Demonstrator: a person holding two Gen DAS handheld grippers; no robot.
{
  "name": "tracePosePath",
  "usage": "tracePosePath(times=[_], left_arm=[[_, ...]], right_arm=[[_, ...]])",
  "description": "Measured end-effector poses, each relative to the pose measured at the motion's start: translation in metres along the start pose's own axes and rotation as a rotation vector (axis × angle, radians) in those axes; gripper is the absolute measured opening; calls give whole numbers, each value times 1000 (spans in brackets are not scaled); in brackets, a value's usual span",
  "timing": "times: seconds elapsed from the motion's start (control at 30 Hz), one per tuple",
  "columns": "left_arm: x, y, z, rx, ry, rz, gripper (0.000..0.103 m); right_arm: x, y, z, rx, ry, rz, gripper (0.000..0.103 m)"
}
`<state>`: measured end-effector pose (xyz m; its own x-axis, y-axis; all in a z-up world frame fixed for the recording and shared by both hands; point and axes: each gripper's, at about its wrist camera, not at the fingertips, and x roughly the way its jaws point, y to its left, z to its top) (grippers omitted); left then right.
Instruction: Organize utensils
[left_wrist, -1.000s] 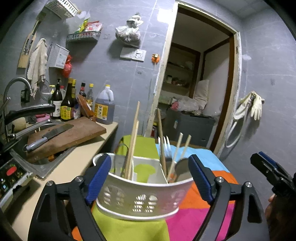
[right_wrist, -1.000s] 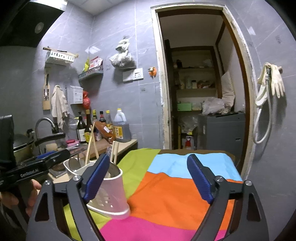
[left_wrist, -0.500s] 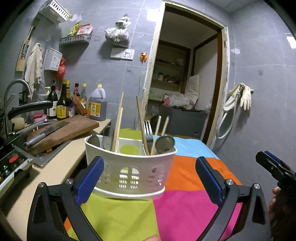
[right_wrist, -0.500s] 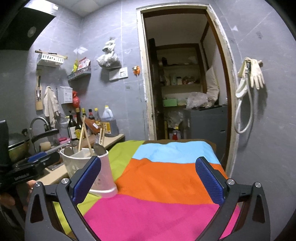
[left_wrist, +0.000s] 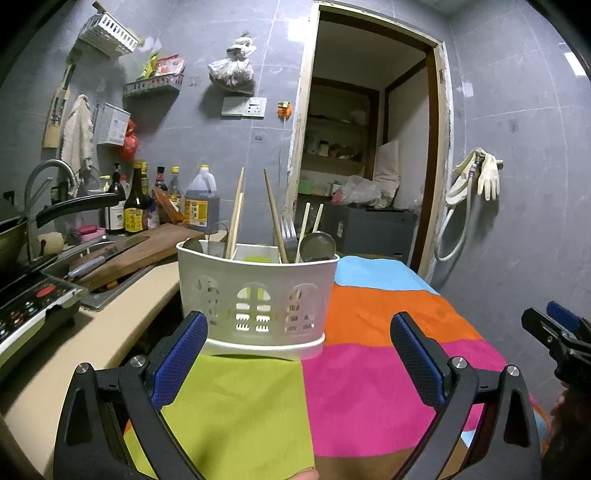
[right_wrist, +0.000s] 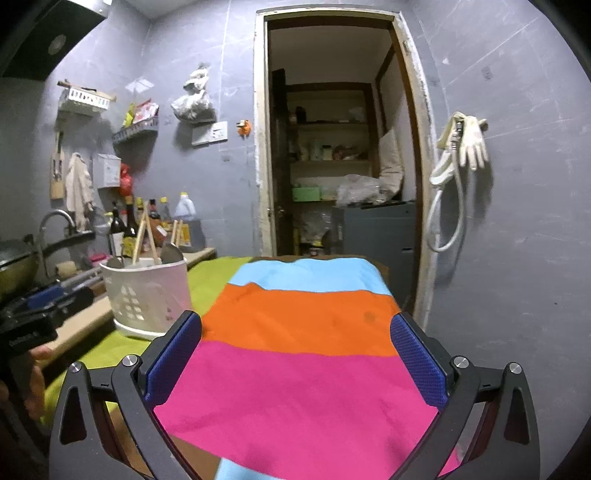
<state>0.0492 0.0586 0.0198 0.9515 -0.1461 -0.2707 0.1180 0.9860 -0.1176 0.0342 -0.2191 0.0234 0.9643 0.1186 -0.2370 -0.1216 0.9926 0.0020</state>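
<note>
Several chopsticks (left_wrist: 274, 218), a fork (left_wrist: 289, 235) and spoons stand upright in your white utensil caddy (left_wrist: 255, 295), which sits on the striped cloth (left_wrist: 369, 369) at the counter's left side. Your left tongs (left_wrist: 297, 354) gape just before it, empty; your right tongs (right_wrist: 295, 360) hover spread over the cloth.

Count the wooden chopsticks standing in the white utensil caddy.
5 visible: two left, one leaning centre, two shorter right, all in the caddy. Others may be hidden.
</note>
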Motion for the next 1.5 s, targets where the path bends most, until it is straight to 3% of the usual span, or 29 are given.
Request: tracePosePath(times=[0.23, 0.47, 1.5], left_arm=[[-5, -6, -17, 27, 8, 12, 97], [-10, 1, -32, -8, 11, 9, 97], [-19, 4, -34, 1, -1, 31, 97]], right_arm=[[-7, 1, -14, -15, 13, -20, 103], [-6, 1, -20, -17, 24, -25, 103], [-7, 2, -16, -16, 17, -22, 103]])
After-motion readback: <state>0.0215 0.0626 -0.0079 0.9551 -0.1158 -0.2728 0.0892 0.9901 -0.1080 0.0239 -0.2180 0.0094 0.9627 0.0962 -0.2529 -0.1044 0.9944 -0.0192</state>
